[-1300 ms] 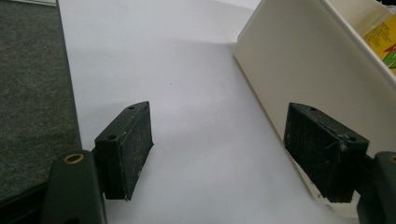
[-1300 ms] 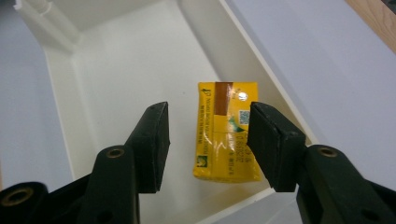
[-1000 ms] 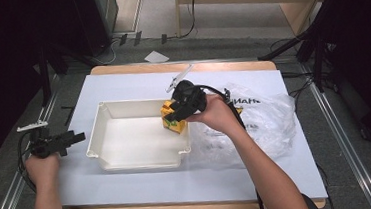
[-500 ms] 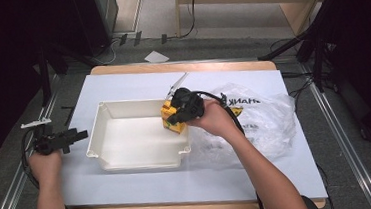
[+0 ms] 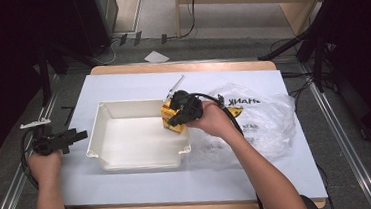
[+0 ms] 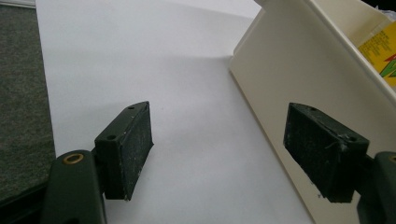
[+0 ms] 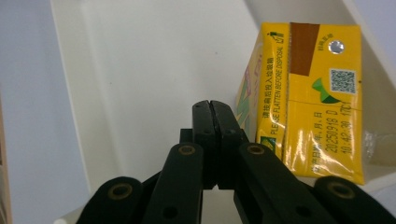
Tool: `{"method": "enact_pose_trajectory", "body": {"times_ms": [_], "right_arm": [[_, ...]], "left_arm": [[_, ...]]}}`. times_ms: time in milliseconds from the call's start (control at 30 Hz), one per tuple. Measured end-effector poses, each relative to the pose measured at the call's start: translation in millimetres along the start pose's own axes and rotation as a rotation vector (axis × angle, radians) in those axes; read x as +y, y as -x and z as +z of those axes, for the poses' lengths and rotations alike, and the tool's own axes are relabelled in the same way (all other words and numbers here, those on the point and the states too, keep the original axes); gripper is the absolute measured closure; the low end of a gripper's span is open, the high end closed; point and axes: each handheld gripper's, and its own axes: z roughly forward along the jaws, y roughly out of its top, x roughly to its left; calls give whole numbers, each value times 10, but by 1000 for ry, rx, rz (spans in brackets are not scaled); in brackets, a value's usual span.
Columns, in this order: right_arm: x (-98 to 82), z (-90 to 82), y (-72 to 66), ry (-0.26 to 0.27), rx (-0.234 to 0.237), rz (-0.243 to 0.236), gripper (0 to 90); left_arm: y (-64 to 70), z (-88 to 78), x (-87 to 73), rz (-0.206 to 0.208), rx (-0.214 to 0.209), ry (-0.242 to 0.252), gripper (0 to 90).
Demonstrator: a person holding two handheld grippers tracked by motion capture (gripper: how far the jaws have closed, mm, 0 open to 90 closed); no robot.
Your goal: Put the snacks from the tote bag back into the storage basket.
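Right gripper point(image 5: 174, 116) sits at the right end of the cream tray point(image 5: 127, 159), and its jaws are pressed flat together with nothing between them, having just closed over the last moment. In the right gripper view the closed tips point(image 7: 215, 121) point into the tray's pale interior, and the yellow drink carton point(image 7: 306, 102) stands just beside them, on the right of that view, not gripped. From the high view that yellow drink carton point(image 5: 171, 124) leans at the tray's right wall, partly tucked under the gripper and the person's right hand point(image 5: 211, 120).

Over on the other side, the left gripper point(image 5: 56, 141) is held off the tray's left end, at the white tabletop's point(image 5: 144, 183) left edge. Its jaws stand wide apart, nothing between them; in the left gripper view they frame bare white surface, with the tray's outer wall point(image 6: 299, 70) just by one jaw.

A crumpled clear plastic bag point(image 5: 265, 118) lies on the tabletop to the right of the tray, beside the right forearm.
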Motion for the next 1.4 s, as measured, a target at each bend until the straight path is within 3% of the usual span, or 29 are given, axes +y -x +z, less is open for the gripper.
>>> {"method": "enact_pose_trajectory", "body": {"times_ms": [933, 1067, 1233, 1333, 1400], "right_arm": [[-80, 6, 165, -13, -3, 48, 900], [-80, -11, 166, -7, 38, 58, 859], [-57, -91, 135, -2, 44, 57, 791], [-46, -154, 114, -6, 86, 47, 719], [-41, -195, 93, -7, 80, 33, 691]], "left_arm": [[-5, -12, -4, 1, 0, 4, 249], [-4, -14, -4, 2, 1, 4, 249], [-4, -7, -3, 4, 2, 1, 249], [-4, -5, -3, 1, 2, 2, 249], [-3, -3, -2, -1, 1, 2, 249]]}}
